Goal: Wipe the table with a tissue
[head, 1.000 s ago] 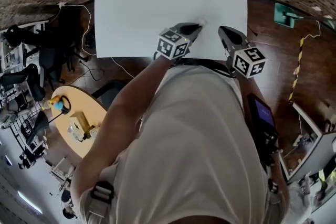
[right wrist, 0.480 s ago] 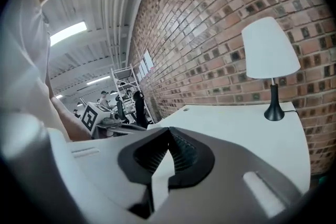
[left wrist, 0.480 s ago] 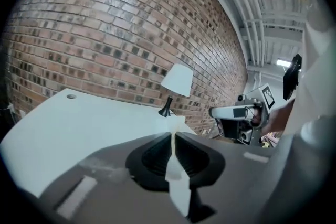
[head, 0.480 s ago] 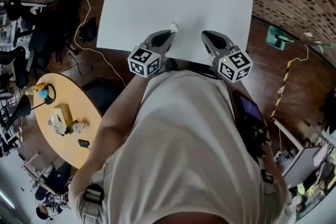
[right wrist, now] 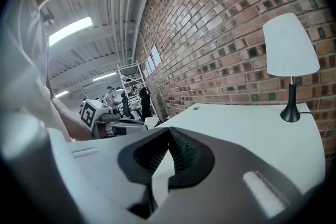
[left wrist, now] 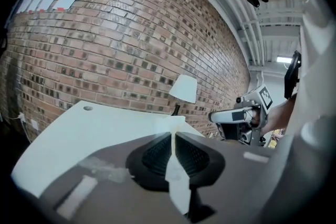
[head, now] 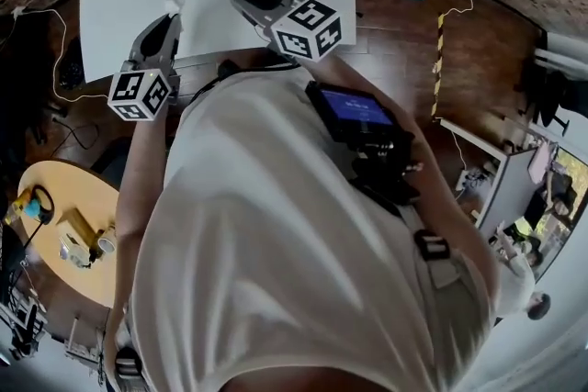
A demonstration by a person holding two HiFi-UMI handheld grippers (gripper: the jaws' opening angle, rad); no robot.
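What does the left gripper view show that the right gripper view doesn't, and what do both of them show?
Left gripper view only: the tissue close up, clamped between the left gripper's shut jaws, and the right gripper off to the side. Right gripper view only: the right gripper's own jaws, together with nothing between them, the left gripper from outside, and metal shelving behind it. Both: the white table, the lamp on it and the brick wall.
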